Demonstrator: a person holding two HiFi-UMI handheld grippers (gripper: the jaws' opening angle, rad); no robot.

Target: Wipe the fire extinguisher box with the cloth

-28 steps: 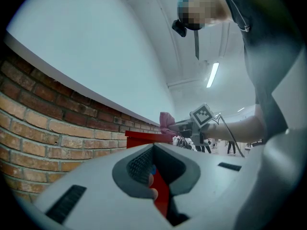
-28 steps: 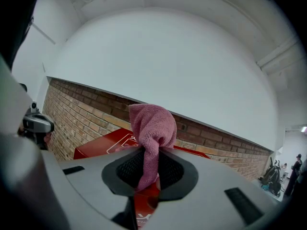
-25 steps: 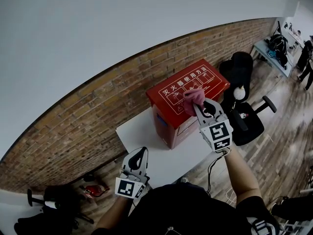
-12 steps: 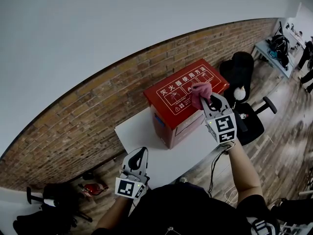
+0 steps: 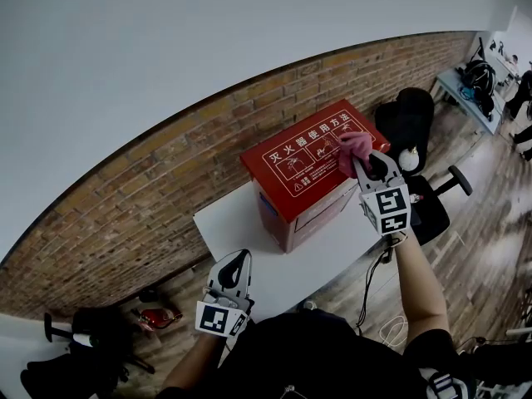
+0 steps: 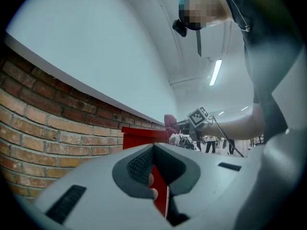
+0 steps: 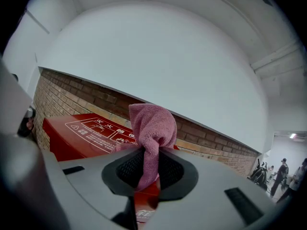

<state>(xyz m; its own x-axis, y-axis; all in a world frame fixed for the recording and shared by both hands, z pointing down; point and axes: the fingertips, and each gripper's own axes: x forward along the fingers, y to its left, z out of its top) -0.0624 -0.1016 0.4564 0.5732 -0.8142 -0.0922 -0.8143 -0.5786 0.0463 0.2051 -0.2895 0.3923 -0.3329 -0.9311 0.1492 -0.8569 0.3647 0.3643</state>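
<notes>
A red fire extinguisher box (image 5: pixel 312 160) with white print on its lid stands on a white table (image 5: pixel 241 223) against the brick wall. My right gripper (image 5: pixel 363 163) is shut on a pink cloth (image 5: pixel 355 147), which rests on the right end of the lid. In the right gripper view the cloth (image 7: pixel 151 128) bulges up out of the jaws in front of the box (image 7: pixel 81 133). My left gripper (image 5: pixel 233 274) hangs low at the table's near edge, jaws closed with nothing between them. In the left gripper view the box (image 6: pixel 144 135) shows beyond the jaws.
A black office chair (image 5: pixel 420 198) stands right of the table. A brick wall (image 5: pixel 125 198) runs behind the box. A red object (image 5: pixel 158 318) lies on the wooden floor at lower left. A desk with gear (image 5: pixel 465 81) stands far right.
My right gripper has slid the pink cloth to the right along the box lid, from near its middle to its right end. The left gripper has stayed put.
</notes>
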